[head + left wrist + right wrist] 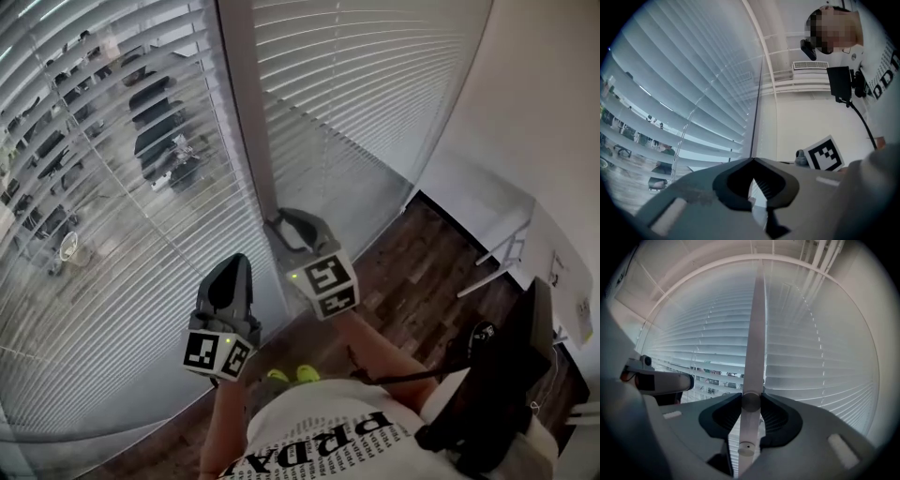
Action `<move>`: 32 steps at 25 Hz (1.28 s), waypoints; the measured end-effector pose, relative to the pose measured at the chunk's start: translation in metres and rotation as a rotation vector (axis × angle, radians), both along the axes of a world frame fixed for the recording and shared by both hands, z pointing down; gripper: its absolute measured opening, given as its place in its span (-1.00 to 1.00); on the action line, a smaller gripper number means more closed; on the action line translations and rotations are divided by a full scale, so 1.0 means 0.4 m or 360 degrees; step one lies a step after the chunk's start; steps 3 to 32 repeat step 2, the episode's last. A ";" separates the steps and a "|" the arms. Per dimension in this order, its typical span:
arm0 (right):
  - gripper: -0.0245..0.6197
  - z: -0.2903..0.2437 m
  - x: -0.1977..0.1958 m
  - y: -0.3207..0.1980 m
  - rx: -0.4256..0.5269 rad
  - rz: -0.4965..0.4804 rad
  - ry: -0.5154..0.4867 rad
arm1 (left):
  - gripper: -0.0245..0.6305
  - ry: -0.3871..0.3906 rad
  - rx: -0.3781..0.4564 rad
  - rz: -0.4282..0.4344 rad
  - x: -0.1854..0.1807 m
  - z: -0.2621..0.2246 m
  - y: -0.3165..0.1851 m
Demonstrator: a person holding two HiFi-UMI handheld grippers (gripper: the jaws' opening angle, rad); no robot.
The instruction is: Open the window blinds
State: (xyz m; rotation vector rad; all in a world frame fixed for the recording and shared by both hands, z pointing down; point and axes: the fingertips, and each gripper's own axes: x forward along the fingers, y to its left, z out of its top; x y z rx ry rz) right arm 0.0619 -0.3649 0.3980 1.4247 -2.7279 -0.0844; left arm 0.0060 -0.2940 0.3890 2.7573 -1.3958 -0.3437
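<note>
White slatted blinds (103, 187) cover the window; the left panel's slats are tilted enough that parked cars show through, while the right panel (356, 94) looks more closed. A white tilt wand (754, 352) hangs in front of the blinds. My right gripper (751, 401) is shut on it near its lower end, with the pads pressing on both sides. In the head view the right gripper (286, 232) sits at the grey mullion (246, 103). My left gripper (230, 272) is beside it, pointing at the left panel. Its tips (752, 160) meet, and nothing shows between them.
Dark wooden floor (403, 281) runs along the foot of the window. A white wall (534, 112) closes the right side, with white furniture (511, 248) against it. A black device (497, 384) and a cable hang at the person's right hip.
</note>
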 end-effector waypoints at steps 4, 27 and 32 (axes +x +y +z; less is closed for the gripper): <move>-0.53 0.007 0.002 0.005 -0.0001 0.0010 0.0003 | -0.95 0.0003 0.0000 0.0007 0.000 0.004 0.003; -0.53 0.007 0.002 0.005 -0.0001 0.0010 0.0003 | -0.95 0.0003 0.0000 0.0007 0.000 0.004 0.003; -0.53 0.007 0.002 0.005 -0.0001 0.0010 0.0003 | -0.95 0.0003 0.0000 0.0007 0.000 0.004 0.003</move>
